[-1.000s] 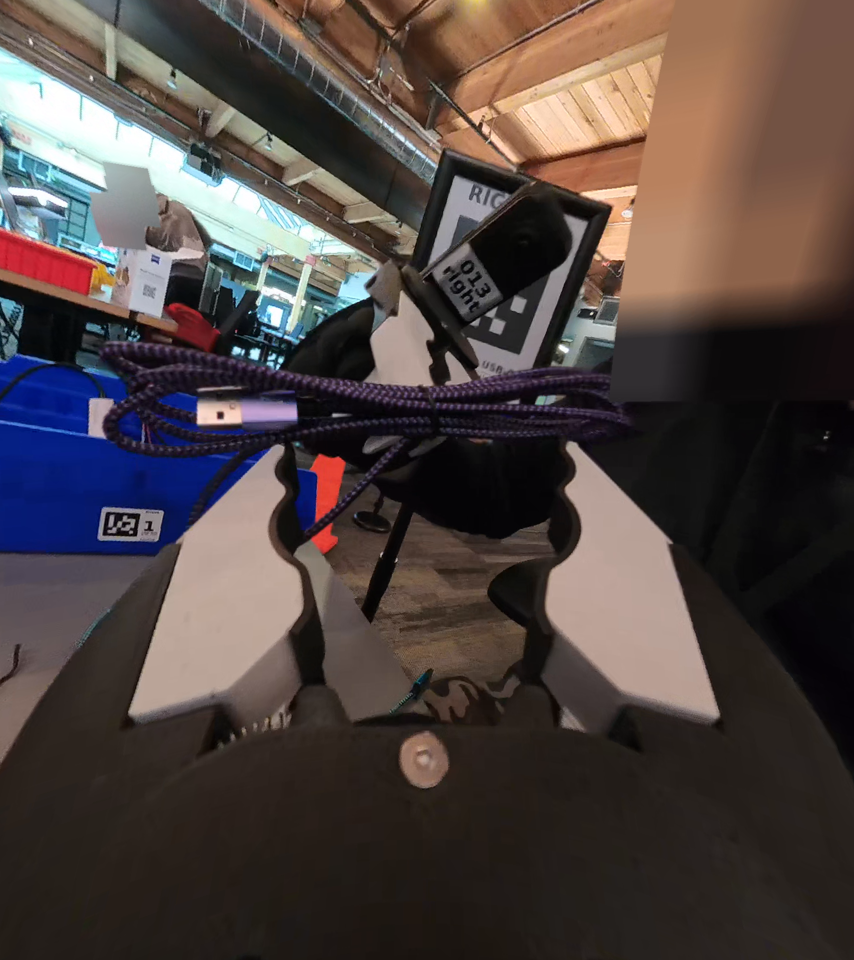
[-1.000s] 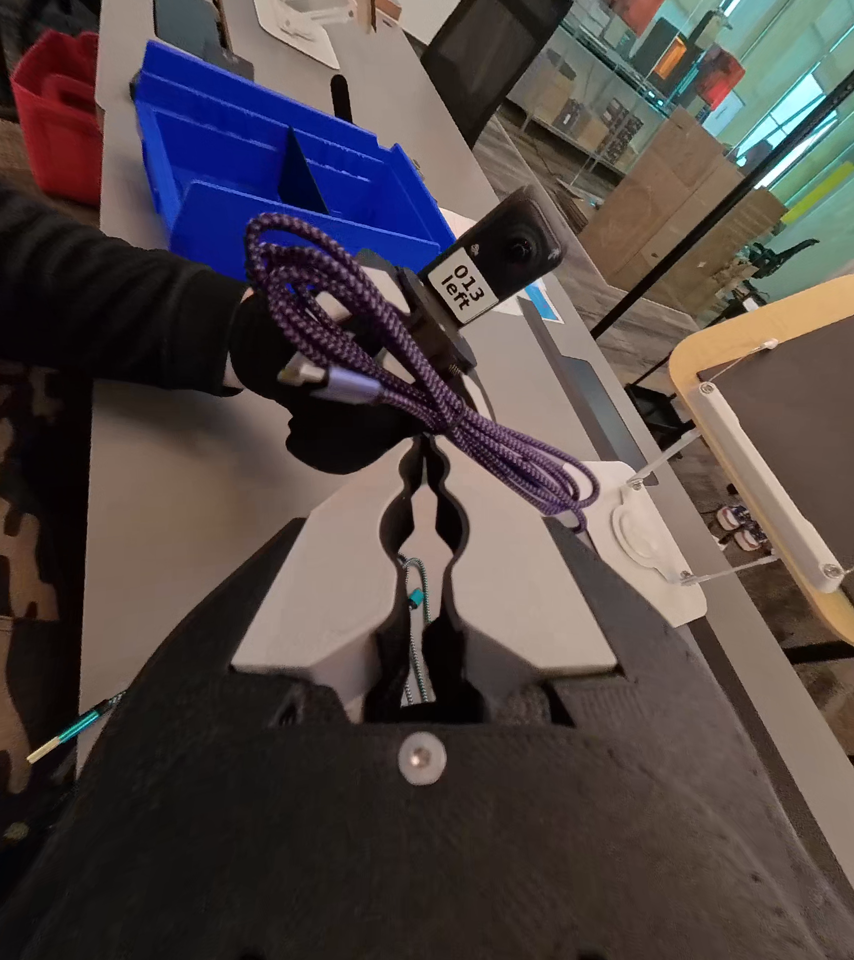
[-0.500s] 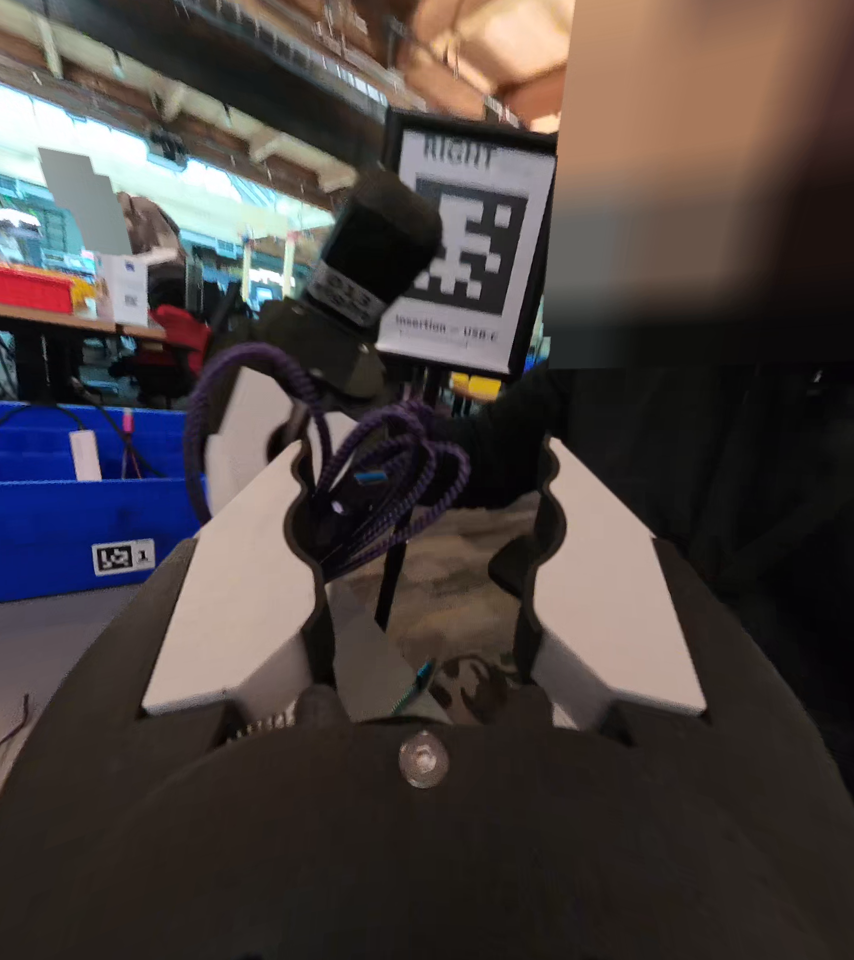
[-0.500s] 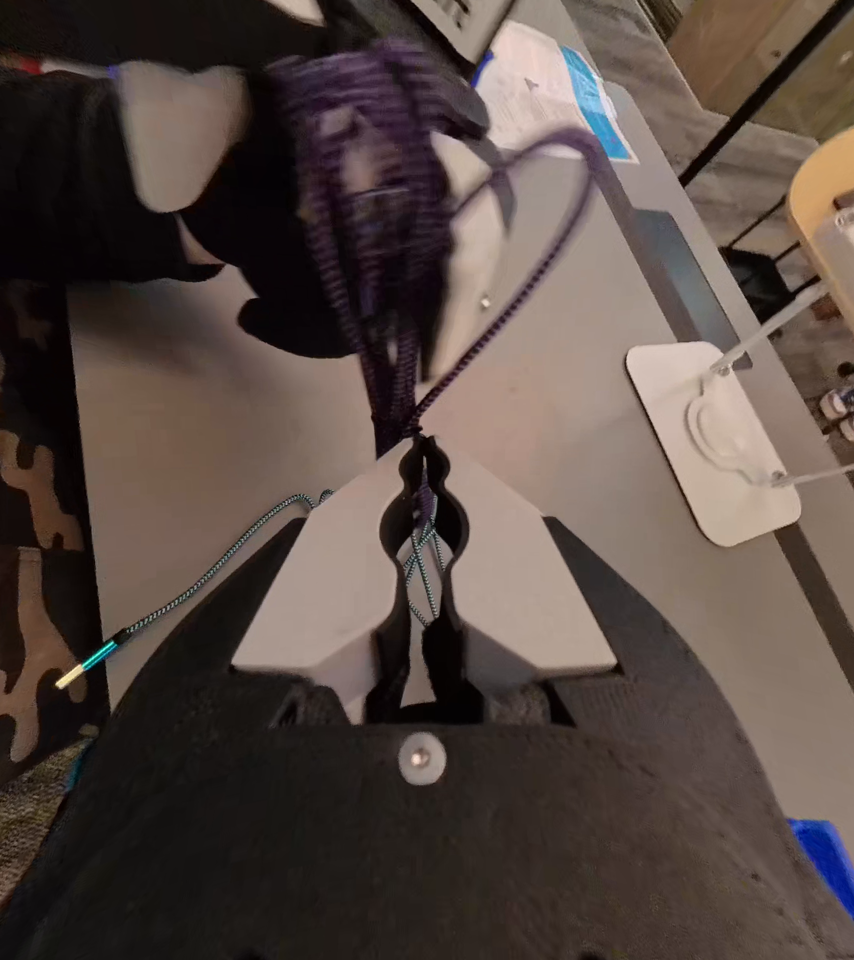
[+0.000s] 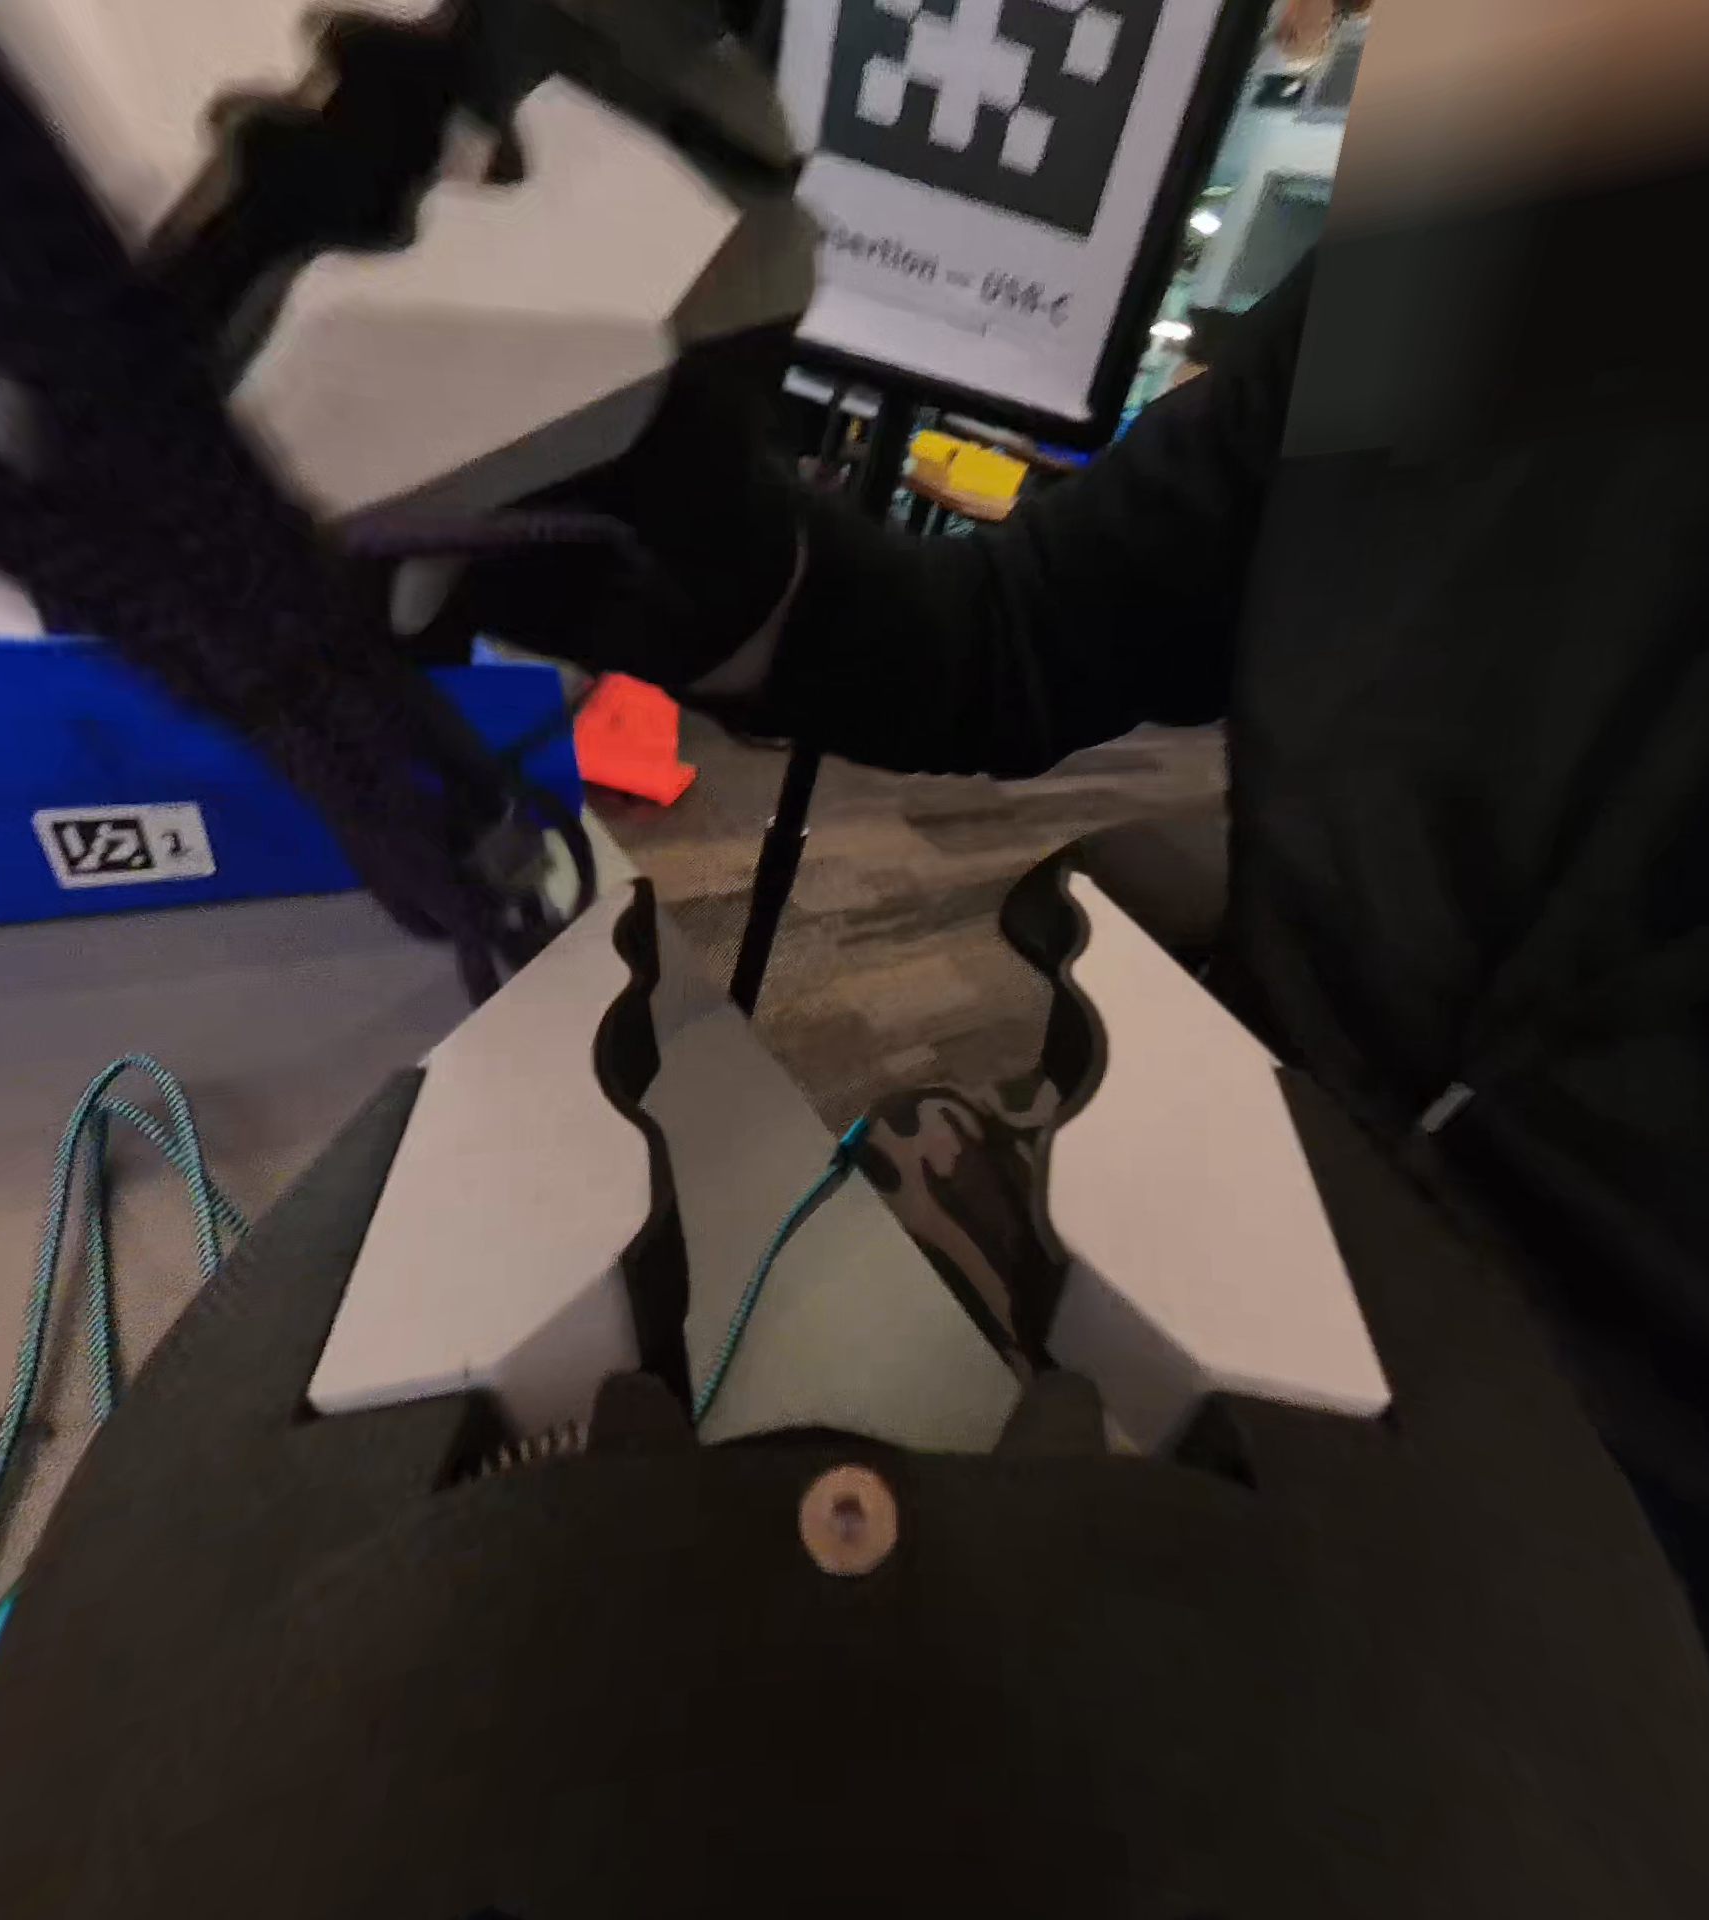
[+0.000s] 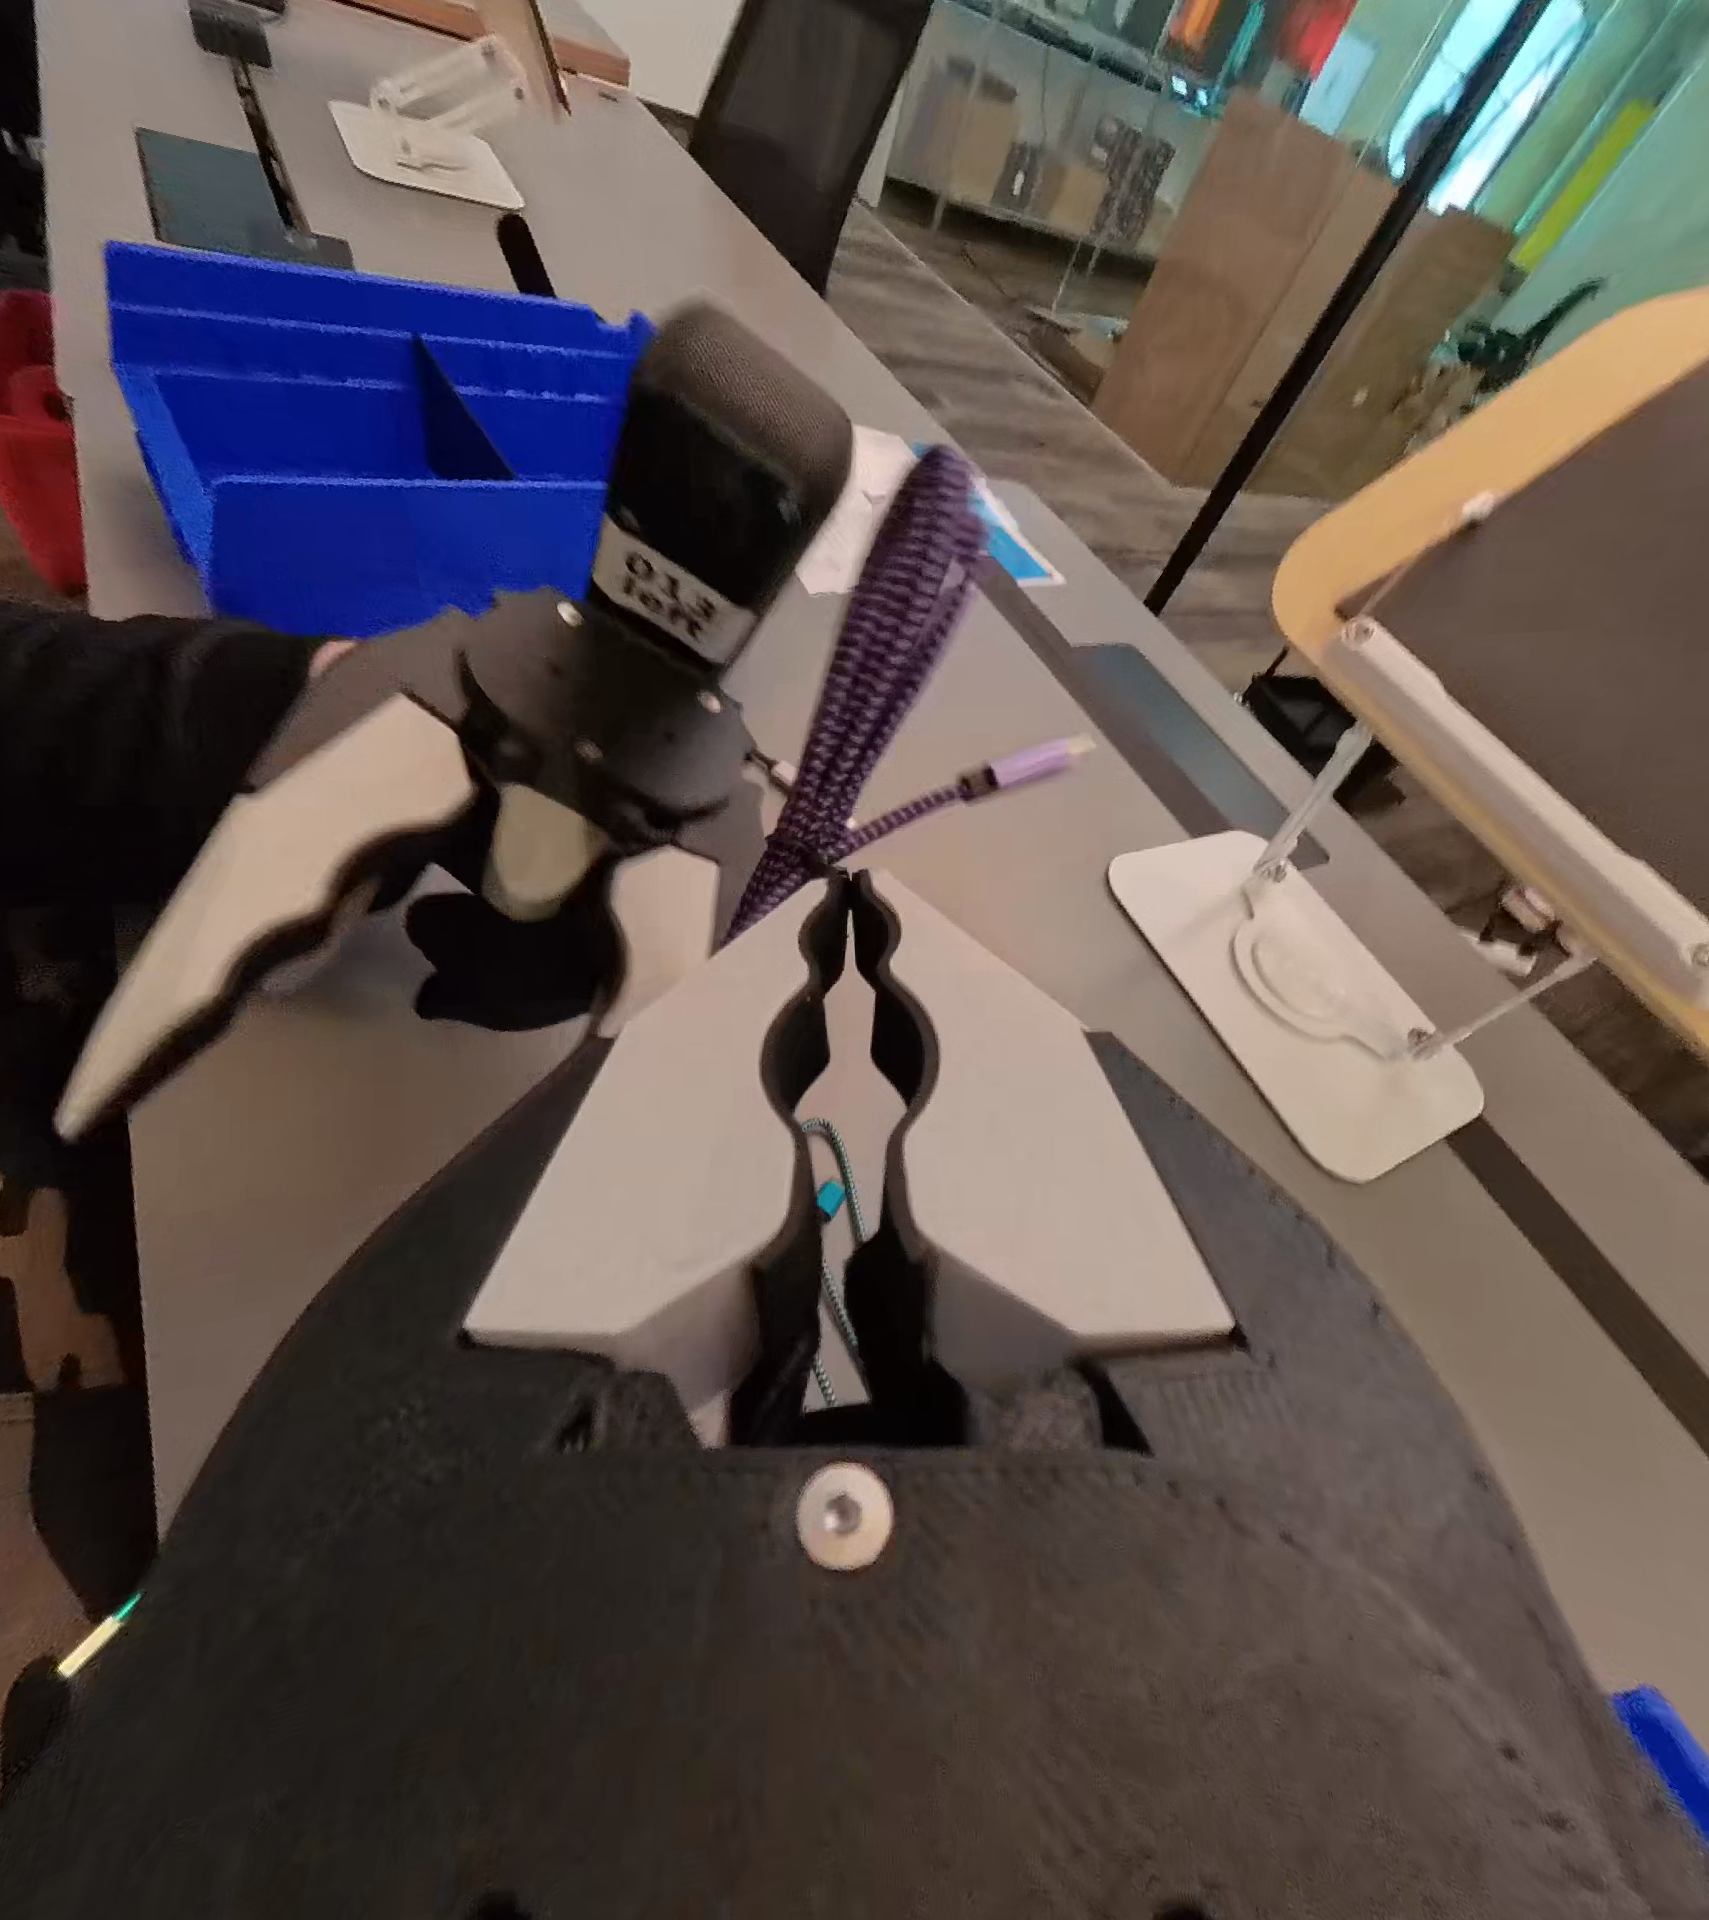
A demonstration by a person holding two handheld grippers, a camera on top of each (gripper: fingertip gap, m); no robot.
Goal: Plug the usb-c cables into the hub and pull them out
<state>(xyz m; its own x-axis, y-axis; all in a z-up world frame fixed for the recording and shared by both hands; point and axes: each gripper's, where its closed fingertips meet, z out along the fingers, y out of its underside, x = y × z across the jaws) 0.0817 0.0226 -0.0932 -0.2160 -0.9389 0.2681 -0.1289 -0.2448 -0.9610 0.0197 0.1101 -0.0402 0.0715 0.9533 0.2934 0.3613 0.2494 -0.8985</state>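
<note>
My right gripper is pinched tight on the purple cable, a bundle of braided loops that stands up and away from the fingertips over the grey table; one lilac plug end sticks out to the right of the bundle, clear of the table. My left gripper has its jaws spread wide with nothing between them, and in the right wrist view it hangs tilted just left of the purple bundle, a gloved hand behind it. In the left wrist view the purple bundle is a dark blur at upper left, close beside my left finger, and I cannot tell if they touch. A teal cable lies loose on the table under both tools. A blue bin sits farther back on the table, and a white stand base rests to the right. I cannot pick out the hub in either view
</note>
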